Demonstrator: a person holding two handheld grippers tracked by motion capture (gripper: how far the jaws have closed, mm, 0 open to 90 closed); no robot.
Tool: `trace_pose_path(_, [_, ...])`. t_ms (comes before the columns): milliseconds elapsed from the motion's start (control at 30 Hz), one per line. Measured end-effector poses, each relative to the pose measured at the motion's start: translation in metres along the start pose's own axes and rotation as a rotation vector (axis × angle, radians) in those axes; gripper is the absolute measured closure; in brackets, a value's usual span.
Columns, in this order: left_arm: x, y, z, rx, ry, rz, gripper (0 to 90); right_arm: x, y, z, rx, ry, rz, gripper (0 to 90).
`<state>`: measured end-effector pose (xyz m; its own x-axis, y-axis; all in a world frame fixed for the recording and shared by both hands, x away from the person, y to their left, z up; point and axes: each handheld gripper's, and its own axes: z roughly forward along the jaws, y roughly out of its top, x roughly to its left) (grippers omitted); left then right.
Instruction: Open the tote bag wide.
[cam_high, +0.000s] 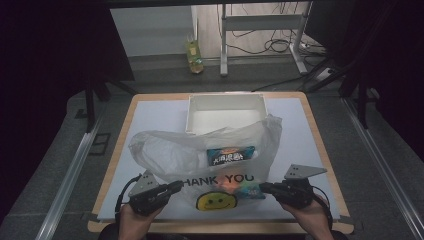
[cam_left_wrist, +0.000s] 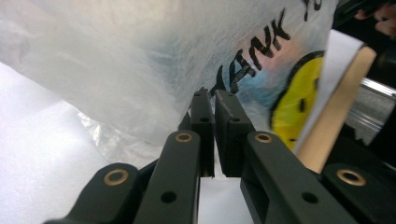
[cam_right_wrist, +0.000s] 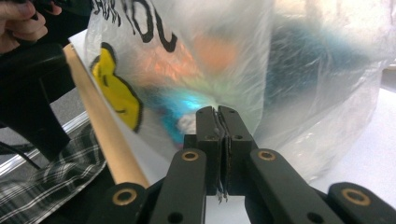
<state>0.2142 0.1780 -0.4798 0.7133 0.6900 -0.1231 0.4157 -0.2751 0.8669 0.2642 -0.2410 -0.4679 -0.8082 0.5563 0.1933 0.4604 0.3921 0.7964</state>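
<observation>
A clear plastic bag (cam_high: 200, 150) printed THANK YOU with a yellow smiley (cam_high: 216, 201) stands puffed up on the white sheet (cam_high: 155, 117). Inside it are a dark snack packet (cam_high: 231, 155) and colourful packets lower down. My left gripper (cam_high: 179, 186) is shut on the bag's lower left edge; in the left gripper view the film (cam_left_wrist: 116, 60) runs into the closed tips of my left gripper (cam_left_wrist: 212, 95). My right gripper (cam_high: 262, 187) is shut on the lower right edge, and thin film of the bag (cam_right_wrist: 303, 70) shows pinched between the pads of my right gripper (cam_right_wrist: 217, 112).
An open white box (cam_high: 225, 98) sits just behind the bag at the table's far middle. The wooden table edge (cam_high: 120, 130) frames the sheet. A bottle (cam_high: 194, 57) and a metal stand (cam_high: 223, 45) are on the floor beyond the table.
</observation>
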Motion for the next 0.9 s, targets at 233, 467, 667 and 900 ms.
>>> trace_pose_path(233, [0.024,0.0,0.028,0.049,0.009,-0.033,86.9,-0.019,0.001,0.014,0.029,0.005,0.064,87.3])
trace_pose_path(467, [0.033,0.002,0.052,0.105,0.032,-0.025,87.4,-0.032,0.001,0.021,0.05,-0.021,0.081,87.6])
trace_pose_path(667, [0.041,0.003,0.072,0.175,0.053,0.015,87.8,-0.048,0.0,0.03,0.093,-0.056,0.098,88.5])
trace_pose_path(900, [0.058,0.001,0.089,0.241,0.078,0.014,88.7,-0.063,-0.004,0.04,0.15,-0.101,0.106,88.8])
